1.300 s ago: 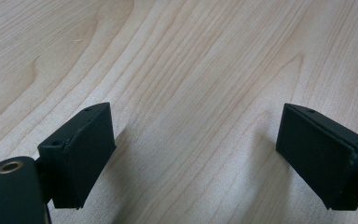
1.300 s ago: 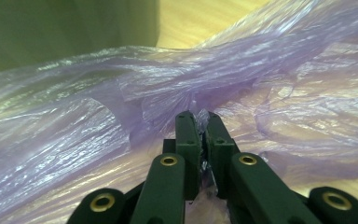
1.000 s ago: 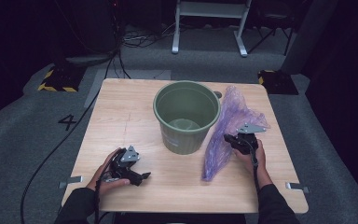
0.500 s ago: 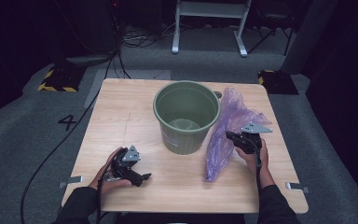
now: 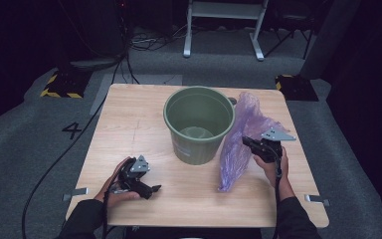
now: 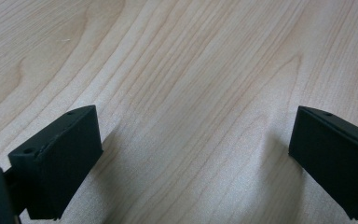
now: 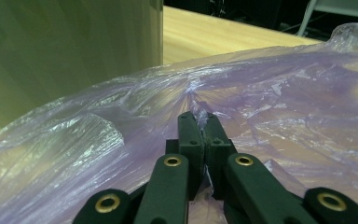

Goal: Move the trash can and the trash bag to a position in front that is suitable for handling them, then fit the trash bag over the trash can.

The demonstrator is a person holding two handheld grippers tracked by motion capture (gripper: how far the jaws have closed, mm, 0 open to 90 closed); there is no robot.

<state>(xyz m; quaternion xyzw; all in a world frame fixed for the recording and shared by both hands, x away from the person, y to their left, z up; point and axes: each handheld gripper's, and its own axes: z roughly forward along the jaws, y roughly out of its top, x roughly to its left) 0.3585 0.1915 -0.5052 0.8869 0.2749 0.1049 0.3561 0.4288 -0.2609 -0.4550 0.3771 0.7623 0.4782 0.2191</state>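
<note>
A green bucket (image 5: 199, 122) stands upright and empty in the middle of the wooden table (image 5: 129, 124). To its right lies a thin purple plastic bag (image 5: 241, 142), stretched from the back of the table toward the front. My right gripper (image 5: 246, 141) is shut on a pinch of that bag (image 7: 261, 88); in the right gripper view the jaws are pressed together with film bunched between the fingertips (image 7: 189, 122), and the bucket wall (image 7: 70, 51) fills the left. My left gripper (image 5: 154, 189) rests on the table near the front left, jaws wide open over bare wood (image 6: 191, 93), holding nothing.
A cable (image 5: 54, 164) trails off the table's left side across the grey carpet, where a "4" (image 5: 73, 130) is marked. A white metal frame (image 5: 224, 25) stands behind the table. Small metal brackets (image 5: 74, 191) stick out at the front corners.
My right gripper has lifted slightly and drawn the pinched bag with it. The left gripper has stayed in place, open on the table.
</note>
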